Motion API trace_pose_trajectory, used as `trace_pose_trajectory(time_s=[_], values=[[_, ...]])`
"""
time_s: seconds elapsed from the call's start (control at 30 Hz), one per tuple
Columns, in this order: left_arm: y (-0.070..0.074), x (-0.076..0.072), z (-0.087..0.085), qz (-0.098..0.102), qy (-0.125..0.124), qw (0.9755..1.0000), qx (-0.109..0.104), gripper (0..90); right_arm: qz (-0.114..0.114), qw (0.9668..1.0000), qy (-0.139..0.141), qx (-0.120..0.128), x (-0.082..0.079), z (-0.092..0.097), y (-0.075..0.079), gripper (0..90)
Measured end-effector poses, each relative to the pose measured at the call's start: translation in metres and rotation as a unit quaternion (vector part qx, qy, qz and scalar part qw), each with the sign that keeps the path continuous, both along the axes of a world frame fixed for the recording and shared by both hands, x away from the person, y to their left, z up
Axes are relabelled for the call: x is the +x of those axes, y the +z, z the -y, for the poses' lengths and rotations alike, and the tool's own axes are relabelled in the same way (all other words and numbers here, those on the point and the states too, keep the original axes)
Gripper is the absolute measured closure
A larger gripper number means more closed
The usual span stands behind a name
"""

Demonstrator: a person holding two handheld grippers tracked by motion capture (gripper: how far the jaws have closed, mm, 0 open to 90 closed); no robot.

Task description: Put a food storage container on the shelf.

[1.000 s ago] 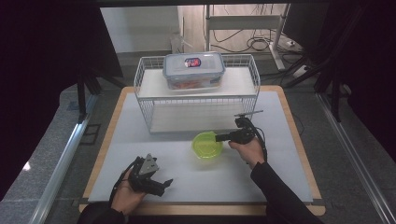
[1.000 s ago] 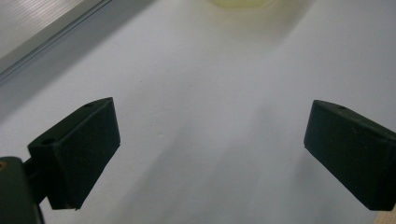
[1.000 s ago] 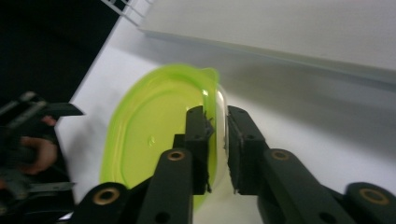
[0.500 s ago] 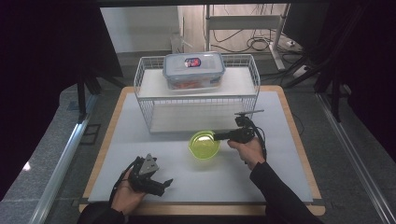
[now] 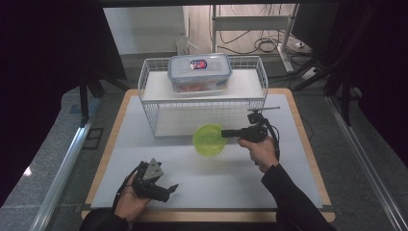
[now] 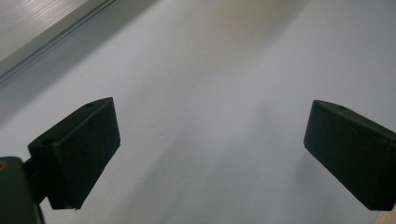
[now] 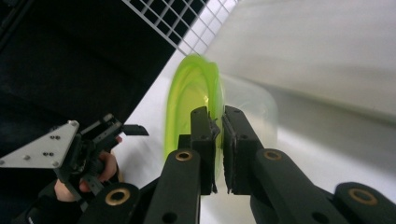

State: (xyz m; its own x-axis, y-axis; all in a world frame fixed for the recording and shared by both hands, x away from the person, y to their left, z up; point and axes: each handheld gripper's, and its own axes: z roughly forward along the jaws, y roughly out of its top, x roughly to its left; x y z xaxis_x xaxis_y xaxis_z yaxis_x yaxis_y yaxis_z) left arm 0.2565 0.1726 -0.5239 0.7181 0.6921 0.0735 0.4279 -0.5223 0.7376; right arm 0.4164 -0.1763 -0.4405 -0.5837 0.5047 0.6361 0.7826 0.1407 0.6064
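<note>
While the left hand (image 5: 126,199) rests palm-up at the near left edge of the white table (image 5: 211,192), its left gripper (image 5: 171,189) lies low on the surface, pointing right, grey three-cornered plate on top. In the left gripper view its jaws stand wide apart with nothing between them, just bare tabletop below. Open room all round it: the near strip of the table is free from the left edge across to the right forearm.

The right forearm comes in from the bottom right, dark sleeve (image 5: 288,197), wrist angled up and left. The right hand (image 5: 261,150) holds the right gripper (image 5: 224,133) about level, pointing left, cable looping off behind. Its jaws have just been closing and now pinch the right rim of the green bowl (image 5: 208,139); in the right gripper view the pads (image 7: 204,140) clamp the thin rim of the bowl (image 7: 189,102) from both sides. In the right gripper view the bowl is tilted, hanging from that one rim.

The bowl sits mid-table, just in front of the wire rack (image 5: 149,103), close to its front lower edge. Free table to the bowl's left and near side. Farther back, on the rack's top shelf, a clear lidded container (image 5: 199,72); the lower shelf looks open.
</note>
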Motion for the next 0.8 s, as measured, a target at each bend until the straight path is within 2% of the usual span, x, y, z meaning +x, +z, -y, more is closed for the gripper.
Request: trace_pose_trajectory(time_s=[0.2,0.47,0.8], values=[[0.0,0.0,0.0,0.001,0.0,1.0,-0.001,3.7,0.015,0.9999,0.001,0.008,-0.003,0.001,0.017,84.6],[0.0,0.0,0.0,0.001,-0.001,1.0,0.0,3.7,0.018,0.9996,-0.001,0.022,-0.005,0.004,0.025,84.6],[0.0,0.0,0.0,0.001,-0.001,1.0,0.002,3.7,0.027,0.998,-0.004,0.057,-0.003,0.01,0.053,84.6]])
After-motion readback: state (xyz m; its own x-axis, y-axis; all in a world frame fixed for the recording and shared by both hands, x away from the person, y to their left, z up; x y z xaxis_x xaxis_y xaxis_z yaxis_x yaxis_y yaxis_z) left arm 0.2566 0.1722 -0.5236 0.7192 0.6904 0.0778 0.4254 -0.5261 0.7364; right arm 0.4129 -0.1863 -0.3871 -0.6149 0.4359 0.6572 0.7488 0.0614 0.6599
